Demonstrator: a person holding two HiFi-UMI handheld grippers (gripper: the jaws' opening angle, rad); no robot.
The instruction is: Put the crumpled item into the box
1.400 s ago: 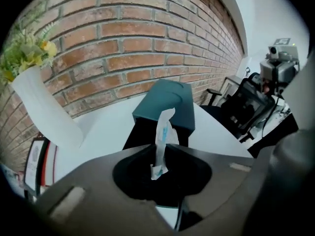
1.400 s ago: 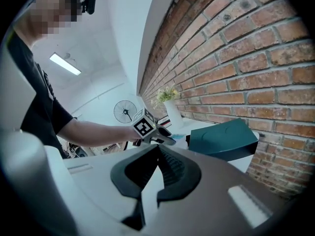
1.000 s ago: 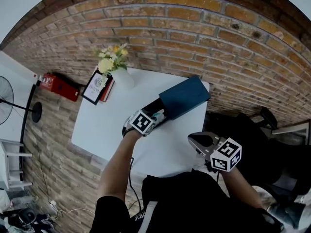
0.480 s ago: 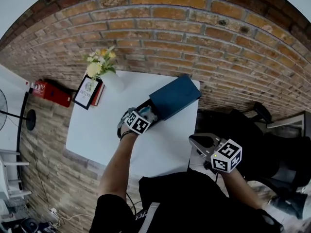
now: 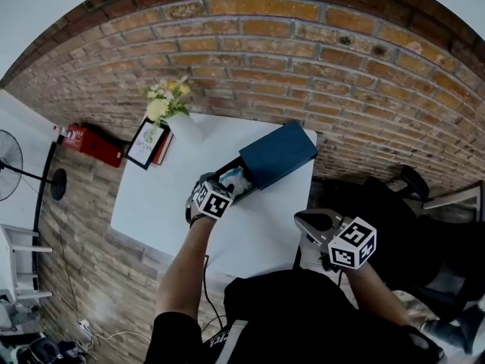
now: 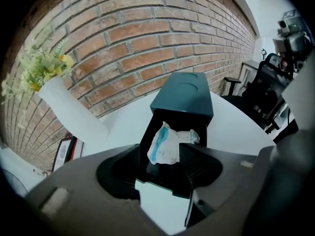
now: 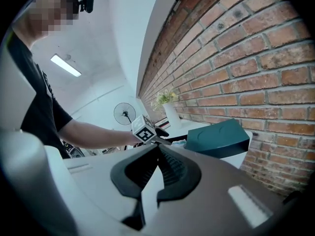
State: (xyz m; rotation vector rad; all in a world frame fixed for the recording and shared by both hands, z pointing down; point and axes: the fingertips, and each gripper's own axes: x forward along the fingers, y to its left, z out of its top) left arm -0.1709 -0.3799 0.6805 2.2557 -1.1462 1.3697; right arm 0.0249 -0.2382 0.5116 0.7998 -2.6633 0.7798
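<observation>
A dark teal box (image 5: 279,154) lies on the white table (image 5: 159,203), its open black end facing me. The crumpled white and blue item (image 6: 170,142) rests inside that opening, also seen from above (image 5: 235,179). My left gripper (image 6: 157,170) hovers just in front of the opening with its jaws opening wide; the item lies beyond the pads, untouched. In the head view the left gripper (image 5: 221,189) sits at the box's near end. My right gripper (image 5: 303,218) hangs off the table's right edge near my body, jaws shut on nothing (image 7: 158,150).
A white vase with yellow flowers (image 5: 170,108) and a framed card (image 5: 148,144) stand at the table's far left. A brick wall runs behind. On the floor are a red extinguisher (image 5: 95,144) and a fan (image 5: 9,165); a black chair (image 5: 394,203) is at the right.
The left jaws have spread apart and let go of the crumpled item, which now lies in the box's opening. The right gripper has stayed put.
</observation>
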